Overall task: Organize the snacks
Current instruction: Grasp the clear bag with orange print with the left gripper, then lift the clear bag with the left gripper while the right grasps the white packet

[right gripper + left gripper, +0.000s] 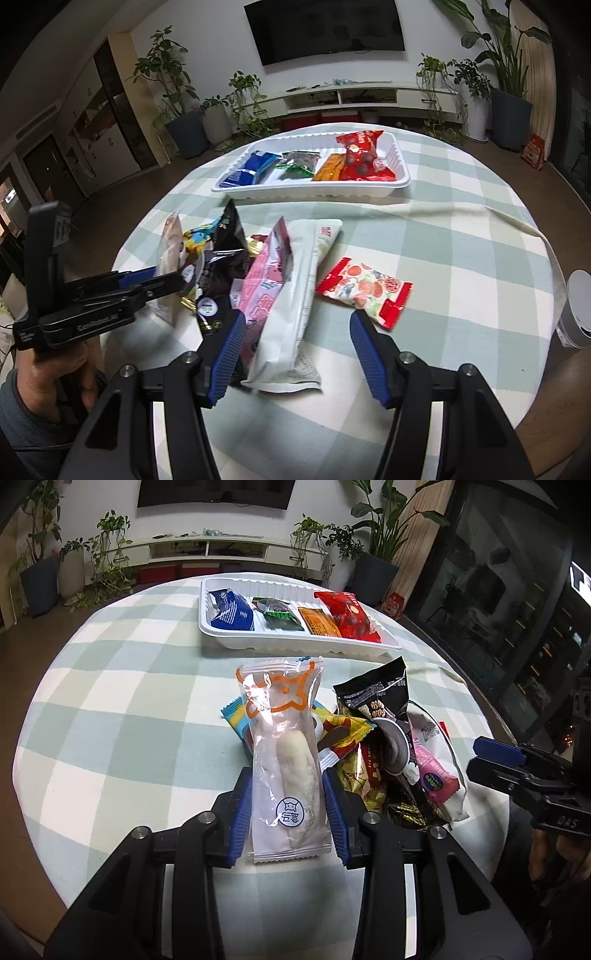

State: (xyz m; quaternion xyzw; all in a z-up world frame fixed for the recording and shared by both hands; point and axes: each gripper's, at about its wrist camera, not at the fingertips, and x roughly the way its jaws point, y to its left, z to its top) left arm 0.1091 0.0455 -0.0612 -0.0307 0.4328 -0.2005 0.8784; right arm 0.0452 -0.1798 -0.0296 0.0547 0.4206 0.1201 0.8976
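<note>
snacks: four packets (280, 614) lie in one white tray (295, 646) on the checked surface (122, 701), a loose pile (266, 280) nearer, the left claw (288, 805) gripping one clear-wrapped bar (284, 753), the right claw (295, 350) open.

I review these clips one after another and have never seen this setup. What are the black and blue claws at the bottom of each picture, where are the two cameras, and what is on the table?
No robot here: a person holds a two-finger tool in each hand, with a wide-angle camera on each looking along its fingers. The left view shows the left tool shut on a clear-wrapped white snack. The right view shows the right tool open, holding nothing, a long white packet lying between its fingers. A pile of snack packets lies on the checked tablecloth. Beyond it a white tray holds four packets in a row: blue, green, orange, red.
</note>
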